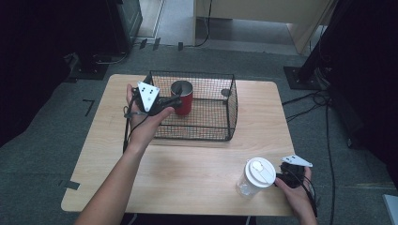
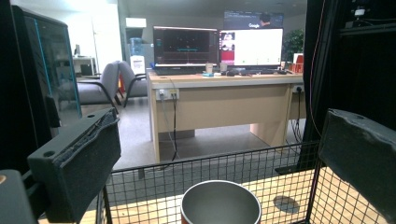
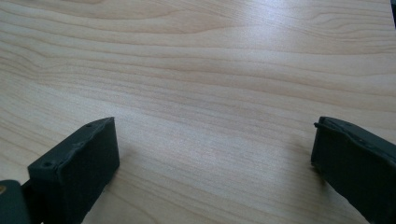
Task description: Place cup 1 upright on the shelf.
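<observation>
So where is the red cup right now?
In the high view the red cup stands upright inside the wire basket, in its left part, right beside the left claw.

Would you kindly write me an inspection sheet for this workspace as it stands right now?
Surface: light wooden table, bare between the items.
Job's things: red cup upright inside the black wire basket; clear plastic cup with white lid upright at the table's near right.
Clutter: nothing seen.
Grippers: left gripper at the red cup, jaws open, cup rim between them in its own view; right gripper beside the lidded cup, jaws open over bare wood.
Cables: gripper cable along the left forearm; floor cables at right.
Surroundings: grey carpet, office desk with monitors.
</observation>
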Available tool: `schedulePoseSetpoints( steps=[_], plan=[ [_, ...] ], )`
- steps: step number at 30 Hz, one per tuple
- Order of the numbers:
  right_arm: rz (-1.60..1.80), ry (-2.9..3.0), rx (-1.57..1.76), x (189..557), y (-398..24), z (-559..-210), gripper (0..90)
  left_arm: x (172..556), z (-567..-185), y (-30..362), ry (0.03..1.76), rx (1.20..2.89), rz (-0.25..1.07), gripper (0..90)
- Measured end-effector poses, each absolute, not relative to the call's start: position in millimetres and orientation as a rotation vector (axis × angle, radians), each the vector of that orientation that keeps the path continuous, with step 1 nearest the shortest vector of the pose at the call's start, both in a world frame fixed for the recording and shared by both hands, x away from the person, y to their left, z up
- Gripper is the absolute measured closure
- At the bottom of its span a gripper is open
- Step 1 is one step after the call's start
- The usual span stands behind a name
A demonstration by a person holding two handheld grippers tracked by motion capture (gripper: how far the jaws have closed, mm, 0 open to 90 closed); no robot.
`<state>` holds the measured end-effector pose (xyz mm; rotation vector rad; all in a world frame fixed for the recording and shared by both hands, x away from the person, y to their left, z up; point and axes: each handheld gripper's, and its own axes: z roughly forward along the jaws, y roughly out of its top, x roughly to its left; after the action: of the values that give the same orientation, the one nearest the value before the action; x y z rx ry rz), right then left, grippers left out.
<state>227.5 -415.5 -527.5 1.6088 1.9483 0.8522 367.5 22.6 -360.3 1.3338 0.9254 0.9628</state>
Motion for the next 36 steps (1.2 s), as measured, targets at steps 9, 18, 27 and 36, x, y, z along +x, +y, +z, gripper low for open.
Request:
schedulePoseSetpoints(
  steps=[9,18,27,36],
  plan=[
    [0.851,1.949,1.609,228,-416,-527,1.0,348,-365,36,0.920,1.326,0.967,0.0],
    [0.851,1.947,1.611,227,-415,-527,1.0,330,-374,46,0.907,1.352,0.973,0.0],
    [0.851,1.947,1.612,227,-415,-527,1.0,315,-389,62,0.938,1.360,0.972,0.0],
    [0.851,1.949,1.609,227,-415,-527,1.0,299,-408,76,0.973,1.370,0.977,0.1]
  ],
)
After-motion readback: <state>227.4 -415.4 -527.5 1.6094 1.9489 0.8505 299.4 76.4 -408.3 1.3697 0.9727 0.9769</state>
